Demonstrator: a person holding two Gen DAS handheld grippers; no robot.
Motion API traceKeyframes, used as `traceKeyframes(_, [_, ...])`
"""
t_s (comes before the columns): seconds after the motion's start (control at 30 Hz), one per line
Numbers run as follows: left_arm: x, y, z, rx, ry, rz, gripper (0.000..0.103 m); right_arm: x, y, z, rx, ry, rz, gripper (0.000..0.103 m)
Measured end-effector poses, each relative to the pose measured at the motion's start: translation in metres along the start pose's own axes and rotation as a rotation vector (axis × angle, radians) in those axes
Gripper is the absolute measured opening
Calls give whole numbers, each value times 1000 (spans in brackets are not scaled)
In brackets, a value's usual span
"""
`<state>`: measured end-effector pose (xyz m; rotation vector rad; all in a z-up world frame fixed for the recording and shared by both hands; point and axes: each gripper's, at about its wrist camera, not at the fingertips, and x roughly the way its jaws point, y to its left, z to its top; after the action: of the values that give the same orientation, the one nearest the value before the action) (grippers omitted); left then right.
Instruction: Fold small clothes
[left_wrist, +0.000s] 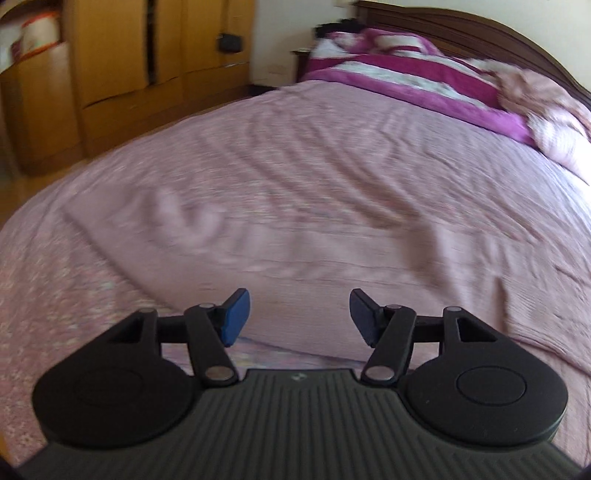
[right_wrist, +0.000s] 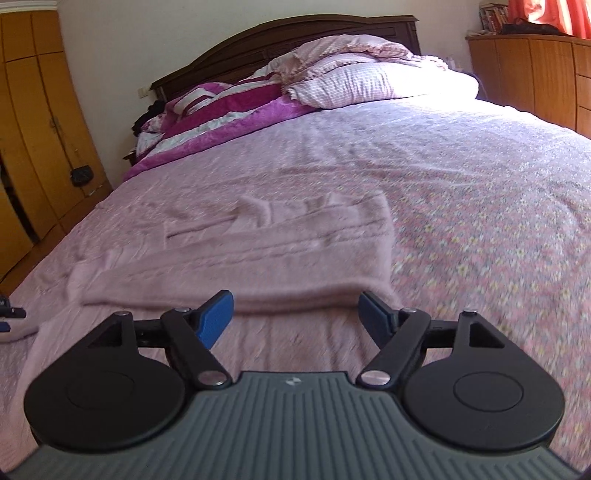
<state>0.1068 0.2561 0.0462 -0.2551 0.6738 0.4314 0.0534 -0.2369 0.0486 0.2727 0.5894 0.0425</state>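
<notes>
A pale pink garment (right_wrist: 258, 254) lies spread flat on the pink floral bedspread (right_wrist: 480, 221), its near edge folded into a thick hem. My right gripper (right_wrist: 295, 317) is open and empty, hovering just in front of that near edge. In the left wrist view the same garment (left_wrist: 295, 236) lies blurred ahead of my left gripper (left_wrist: 299, 317), which is open and empty above its near edge. The tip of the left gripper (right_wrist: 11, 317) shows at the far left of the right wrist view.
A magenta and white blanket (right_wrist: 221, 107) and a pale pillow (right_wrist: 376, 81) lie at the dark headboard (right_wrist: 295, 33). Wooden wardrobes (left_wrist: 110, 55) stand left of the bed, a wooden dresser (right_wrist: 535, 74) on the right.
</notes>
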Motion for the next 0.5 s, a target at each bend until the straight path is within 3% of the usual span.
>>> traceKeyframes(0.07, [5,16,2,-35,-7,24,74,-10,10,-14,-5,6,2,81])
traceKeyframes(0.3, [22,63,3,-199,-23,53,79,-11,35,-45,-25,44,1,82])
traceKeyframes(0.5, [34,67,6,-168,-65,61,89,1,42,-58,-52,78,-50,82])
